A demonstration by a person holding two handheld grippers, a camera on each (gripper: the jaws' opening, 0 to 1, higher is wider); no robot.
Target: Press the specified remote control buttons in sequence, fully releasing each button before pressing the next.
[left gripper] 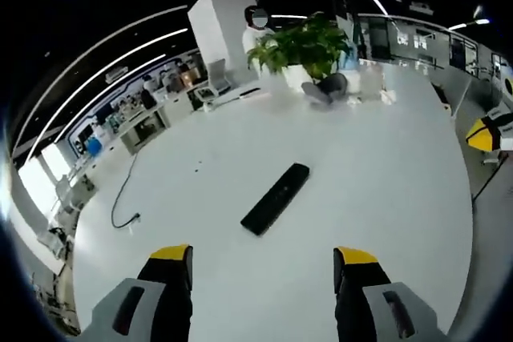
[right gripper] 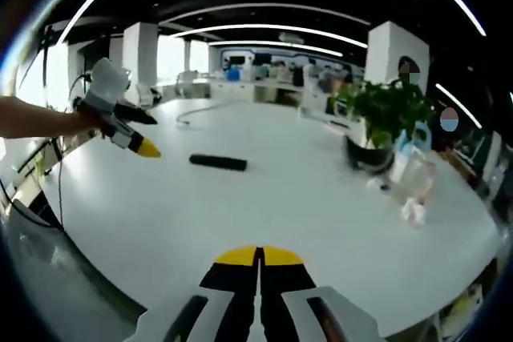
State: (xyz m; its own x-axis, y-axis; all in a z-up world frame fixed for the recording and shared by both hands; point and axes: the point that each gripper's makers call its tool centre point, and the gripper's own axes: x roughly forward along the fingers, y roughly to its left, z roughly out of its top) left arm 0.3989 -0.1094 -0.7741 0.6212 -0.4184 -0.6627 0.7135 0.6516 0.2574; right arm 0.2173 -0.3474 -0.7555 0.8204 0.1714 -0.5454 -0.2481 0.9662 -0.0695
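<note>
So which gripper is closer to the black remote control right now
Left. The left gripper hovers open just short of the remote control, which lies ahead between its jaws in the left gripper view. The right gripper, jaws closed, sits well back across the white table.

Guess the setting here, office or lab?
Probably an open-plan office or showroom: a big white table holding a black remote and a potted plant, desks with equipment behind, and long ceiling light strips.

The desk (left gripper: 385, 198) looks smooth and faintly glossy white, the remote (left gripper: 276, 198) matt black plastic, and the left gripper (left gripper: 263, 270) black plastic with yellow tips.
</note>
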